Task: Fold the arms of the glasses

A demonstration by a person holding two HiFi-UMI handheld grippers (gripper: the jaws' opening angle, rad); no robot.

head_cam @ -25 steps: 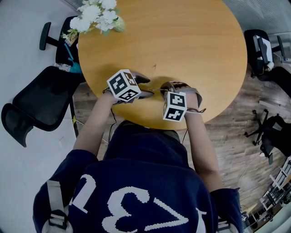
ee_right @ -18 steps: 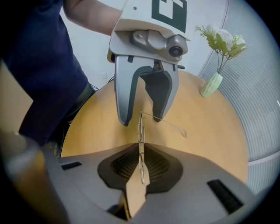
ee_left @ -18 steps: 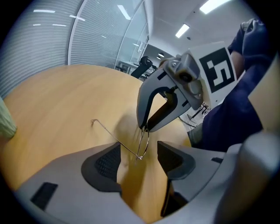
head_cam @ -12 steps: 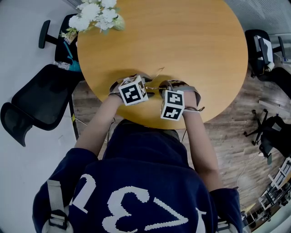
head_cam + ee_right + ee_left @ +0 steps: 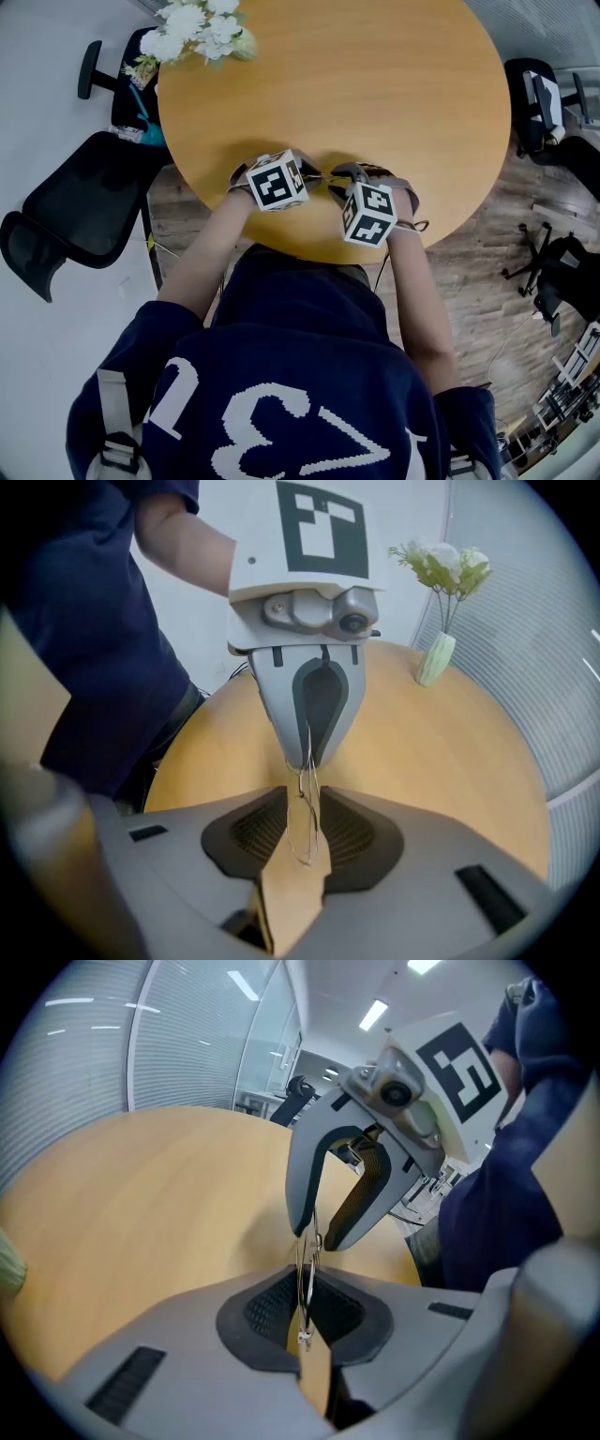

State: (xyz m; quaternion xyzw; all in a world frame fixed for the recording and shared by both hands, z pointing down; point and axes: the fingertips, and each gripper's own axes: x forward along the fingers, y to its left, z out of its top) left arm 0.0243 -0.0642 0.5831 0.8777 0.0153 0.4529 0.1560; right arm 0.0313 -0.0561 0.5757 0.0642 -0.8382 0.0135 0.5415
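Your left gripper has just been closing and is now clenched on the glasses, the thin wire rim pinched between its pads. Your right gripper has just been opening. Its jaws stand apart with the wire between them, and the pads do not press on it, so that side is released.

The glasses hang between the two grippers, just above the table, at the table's 6 o'clock near the rim closest to your body. In the head view only a sliver of wire shows between the tools, because the two marker cubes cover most of the jaws.

The grippers face each other tip to tip, left one at 9 o'clock of the glasses and right one at 3 o'clock. Each one fills the space straight ahead of the other and crowds the frame from both sides.

The flowers stand in a pale vase at the table's 11 o'clock rim, well apart from your hands. A black chair sits off the table at 8 o'clock, close to your left elbow. More chairs stand on the wood floor at 3 o'clock, away from the table.
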